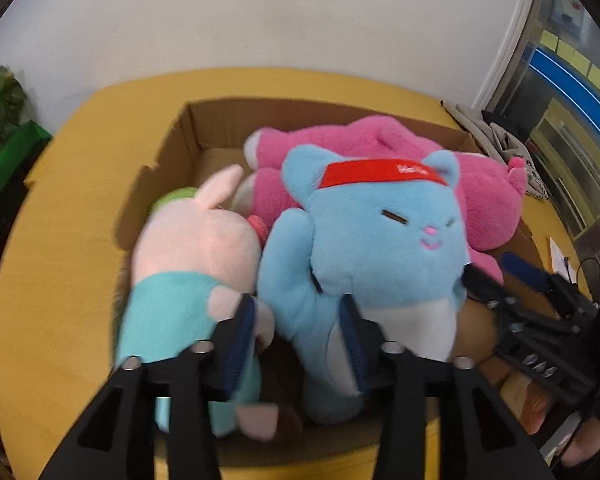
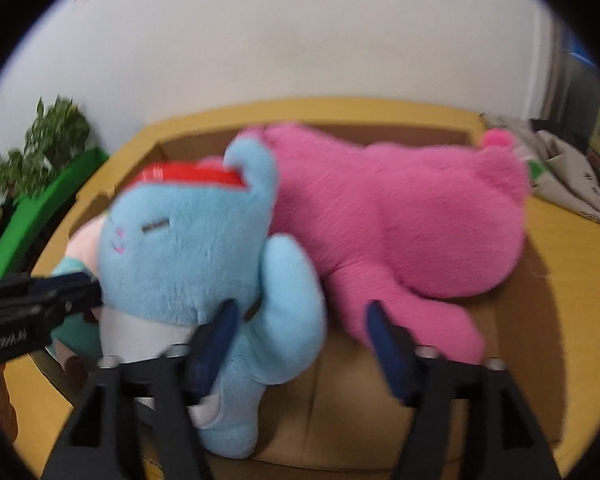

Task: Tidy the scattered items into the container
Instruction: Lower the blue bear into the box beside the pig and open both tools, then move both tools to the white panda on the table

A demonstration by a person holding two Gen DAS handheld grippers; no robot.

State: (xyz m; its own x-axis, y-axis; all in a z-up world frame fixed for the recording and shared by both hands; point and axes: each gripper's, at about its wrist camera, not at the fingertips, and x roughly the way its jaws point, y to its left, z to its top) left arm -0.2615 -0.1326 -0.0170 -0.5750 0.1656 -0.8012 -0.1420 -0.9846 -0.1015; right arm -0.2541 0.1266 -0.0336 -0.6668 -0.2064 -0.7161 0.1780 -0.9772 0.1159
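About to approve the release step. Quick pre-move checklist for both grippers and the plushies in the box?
1. Blue cat plush over the cardboard box: ok, its body sits inside the walls, leaning on the pink plush.
2. Left gripper state: open, with the cat's lower body between its fingers; whether the pads touch it, cannot tell.
3. Right gripper state: ok, open, the cat's arm lies between its fingers.
4. Pig plush fully in the box: cannot tell, its lower end is near the front wall and blurred.
5. Grippers apart from each other: ok, apart on either side of the cat.
6. Other loose items on the yellow table: cannot tell, only partly in view.
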